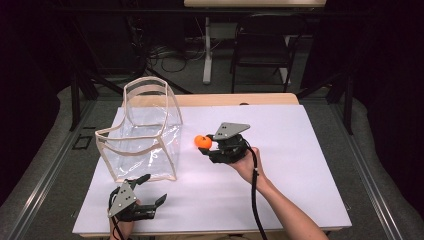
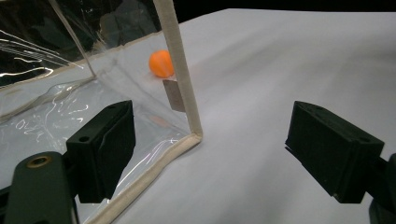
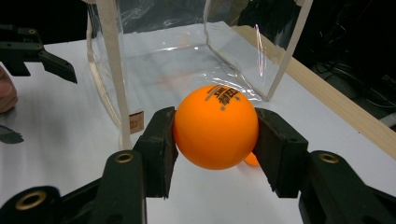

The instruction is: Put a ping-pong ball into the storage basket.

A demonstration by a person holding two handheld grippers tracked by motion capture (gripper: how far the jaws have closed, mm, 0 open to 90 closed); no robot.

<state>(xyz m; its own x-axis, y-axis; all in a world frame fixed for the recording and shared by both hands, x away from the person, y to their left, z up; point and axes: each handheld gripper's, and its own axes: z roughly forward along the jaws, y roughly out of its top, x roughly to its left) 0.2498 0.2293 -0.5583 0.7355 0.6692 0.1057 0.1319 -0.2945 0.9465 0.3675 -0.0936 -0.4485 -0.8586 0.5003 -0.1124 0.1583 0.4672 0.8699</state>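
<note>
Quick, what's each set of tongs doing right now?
Left tongs: open, holding nothing, beside the clear bag.
Right tongs: shut on the orange ball.

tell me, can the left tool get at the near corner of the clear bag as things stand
Probably yes. The left tool is open, and the bag's near corner seam lies just ahead of its jaws with bare table around. The right tool, holding the ball, is off to the side.

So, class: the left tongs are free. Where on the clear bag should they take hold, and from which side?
Probably the clear bag at its cream-trimmed upright corner edge, nearest the open left tongs. Come in level from the person's side, one jaw inside the wall and one outside; the stiff trim gives purchase.
</note>
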